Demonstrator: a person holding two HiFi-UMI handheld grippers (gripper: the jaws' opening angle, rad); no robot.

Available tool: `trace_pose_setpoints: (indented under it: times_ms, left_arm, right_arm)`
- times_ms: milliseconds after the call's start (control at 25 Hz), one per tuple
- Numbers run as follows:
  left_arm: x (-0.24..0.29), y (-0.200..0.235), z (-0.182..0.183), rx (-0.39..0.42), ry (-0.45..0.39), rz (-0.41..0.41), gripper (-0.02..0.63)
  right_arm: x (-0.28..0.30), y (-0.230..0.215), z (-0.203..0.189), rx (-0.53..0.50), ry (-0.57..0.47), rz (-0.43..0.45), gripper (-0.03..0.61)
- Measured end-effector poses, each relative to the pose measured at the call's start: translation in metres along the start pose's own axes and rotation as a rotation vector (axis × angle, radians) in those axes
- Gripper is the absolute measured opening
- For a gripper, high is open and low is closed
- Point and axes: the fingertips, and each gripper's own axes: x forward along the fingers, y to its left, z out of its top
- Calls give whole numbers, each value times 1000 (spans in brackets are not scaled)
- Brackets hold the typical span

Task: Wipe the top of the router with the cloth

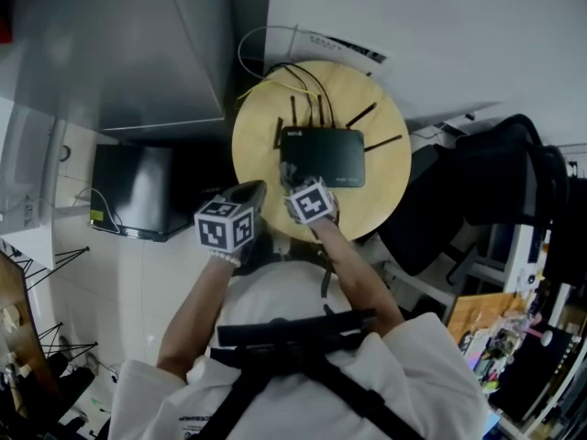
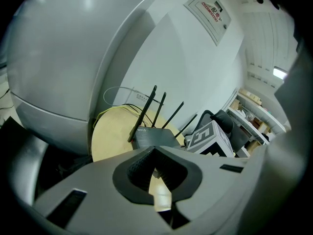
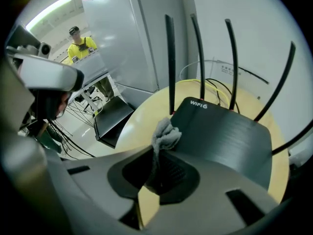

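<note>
I see right gripper [image 3: 157, 155] fingers pinching grey cloth [image 3: 165, 135] — wad touching router [image 3: 225, 131] near corner; left gripper [image 2: 155, 154] fingers closed, empty, beside router.

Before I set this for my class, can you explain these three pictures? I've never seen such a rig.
No robot here: a person holds a two-jaw gripper in each hand. The head view looks down from a camera on the person's head; each gripper view rides on its gripper and looks along the jaws. A black router with antennas sits on a round wooden table. The right gripper has its jaws shut on a grey cloth, at the router's near corner. The left gripper holds nothing, jaws together.
</note>
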Motion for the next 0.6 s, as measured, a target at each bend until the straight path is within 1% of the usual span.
trace_pose_setpoints:
  times_ms: [160, 280, 440, 600]
  left_arm:
    - [0, 2, 0, 4, 4, -2, -3]
    - [3, 0, 0, 11, 9, -11, -3]
    - [10, -9, 2, 25, 19, -31, -3]
    - [26, -27, 0, 44, 39, -68, -3]
  right_arm:
    - [2, 3, 3, 1, -7, 13, 37]
    - [-8, -1, 3, 31, -38, 17, 37]
    - [-38, -40, -13, 138, -69, -43, 37]
    - [-72, -98, -47, 239, -91, -116, 37]
